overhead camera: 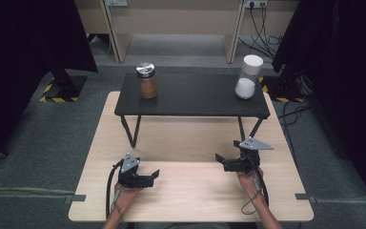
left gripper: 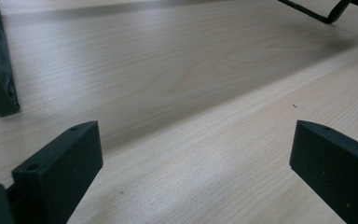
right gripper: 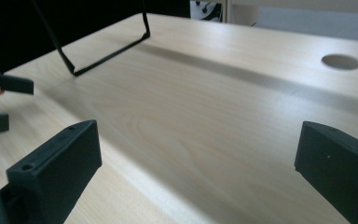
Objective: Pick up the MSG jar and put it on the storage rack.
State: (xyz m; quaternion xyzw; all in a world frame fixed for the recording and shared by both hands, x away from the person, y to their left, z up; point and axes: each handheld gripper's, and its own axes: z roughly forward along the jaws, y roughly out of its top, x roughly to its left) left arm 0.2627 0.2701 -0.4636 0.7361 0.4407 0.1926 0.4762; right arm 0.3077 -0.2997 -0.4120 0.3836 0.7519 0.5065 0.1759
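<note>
Both grippers rest low over the pale wooden surface (overhead camera: 190, 143), near the person's edge, each held in one hand.

Left gripper (overhead camera: 153, 177): jaws wide apart, nothing between them. It points toward the middle of the surface, roughly at the right gripper. In the left gripper view (left gripper: 193, 154) the two black jaws rise at either side with bare wood grain between them; a black leg of the raised shelf (left gripper: 0, 79) stands at the far left.

Right gripper (overhead camera: 220, 160): jaws likewise spread, holding nothing. It points left, toward the left gripper. In the right gripper view (right gripper: 198, 149) only bare wood lies between the jaws; the other gripper's jaw tips show at the far left edge, and a round hole in the surface (right gripper: 340, 61) sits at the upper right.

The two grippers face each other, well apart, with open wood between.

Black raised shelf (overhead camera: 193, 98) stands on thin legs over the far half of the surface. Two jars stand upright on it, well apart from both grippers:
- jar of brown powder with a metal lid (overhead camera: 147, 81), at the shelf's left end;
- jar of white powder with a white lid (overhead camera: 248, 77), at the shelf's right end.

Neither jar is touched.
</note>
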